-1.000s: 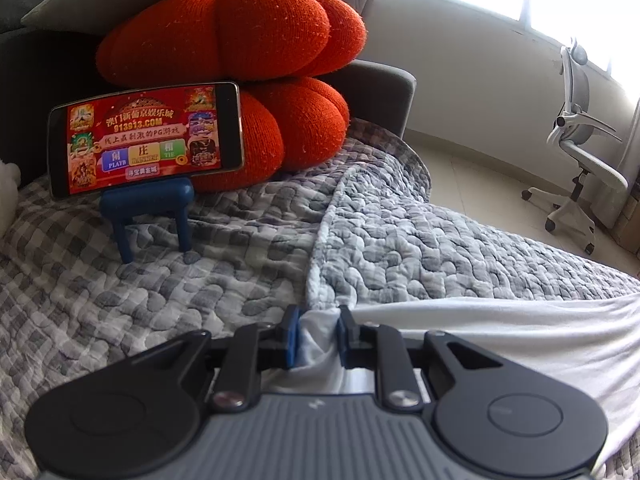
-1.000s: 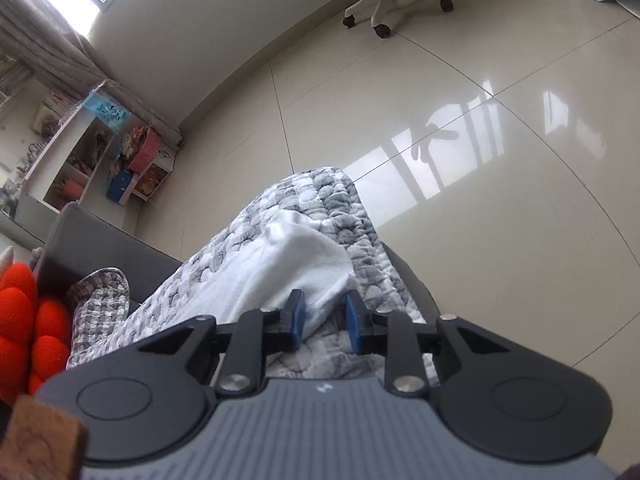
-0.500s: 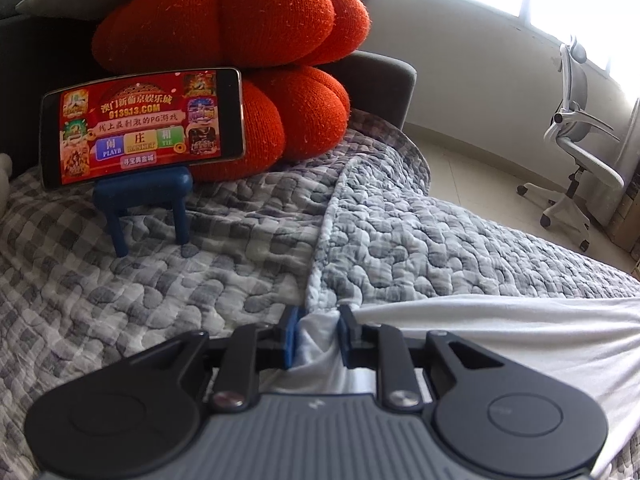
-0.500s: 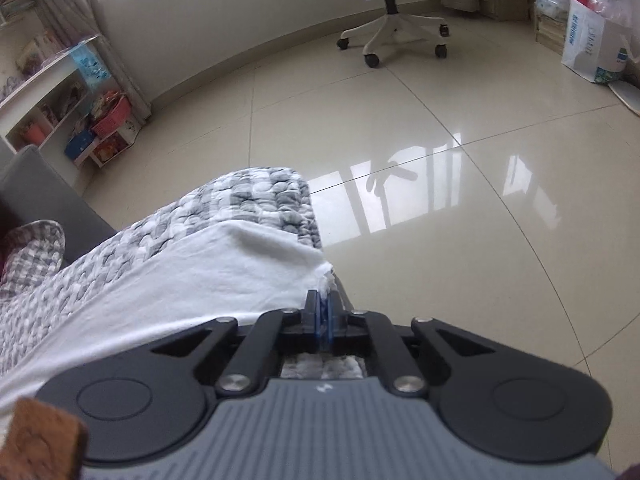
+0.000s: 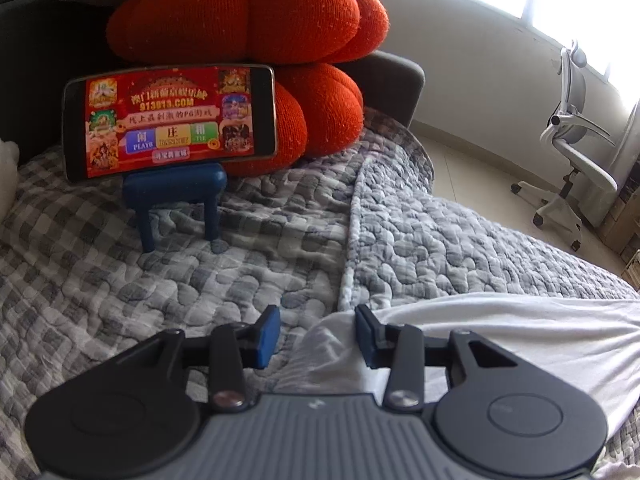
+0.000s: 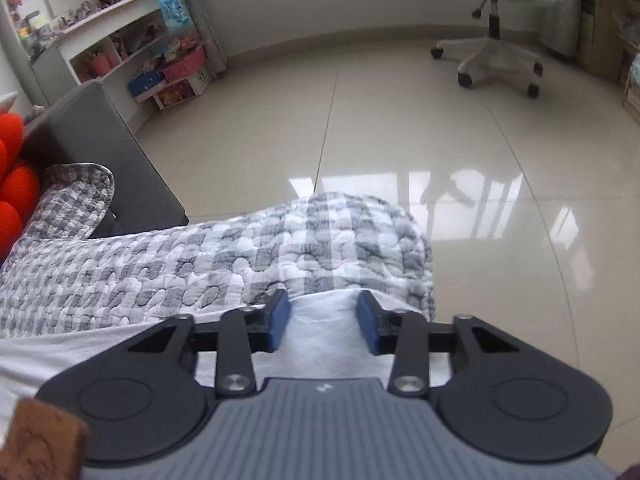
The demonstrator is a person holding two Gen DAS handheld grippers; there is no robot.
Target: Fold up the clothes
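Nearest, left wrist view: left claw (image 5: 316, 335) released, jaws opening, blue pads apart. A rumpled corner of the white garment (image 5: 500, 336) lies between them; the right pad sits at the cloth's edge, the left pad is clear of it. The garment spreads flat to the right over the grey checked quilt (image 5: 200, 280).

Right wrist view: right claw (image 6: 323, 326) also released, jaws opening. The white garment (image 6: 320, 340) runs under and between the pads, neither pad visibly pressing on it. Its far edge lies just ahead of the fingertips, close to where the quilt (image 6: 200, 264) drops off the end of the seat.

Farther out, left view: a fold line in the quilt runs away from the claw. Beyond it a small blue stand (image 5: 176, 204) rests on the quilt and carries a phone (image 5: 170, 120) set sideways, screen lit red. Behind the phone, two orange pumpkin-shaped cushions (image 5: 248, 24) stacked against the dark sofa back (image 5: 392, 84).

Farthest: glossy tiled floor (image 6: 400, 128), white office chair (image 6: 496, 32), cluttered white shelves (image 6: 100, 44) along the wall.
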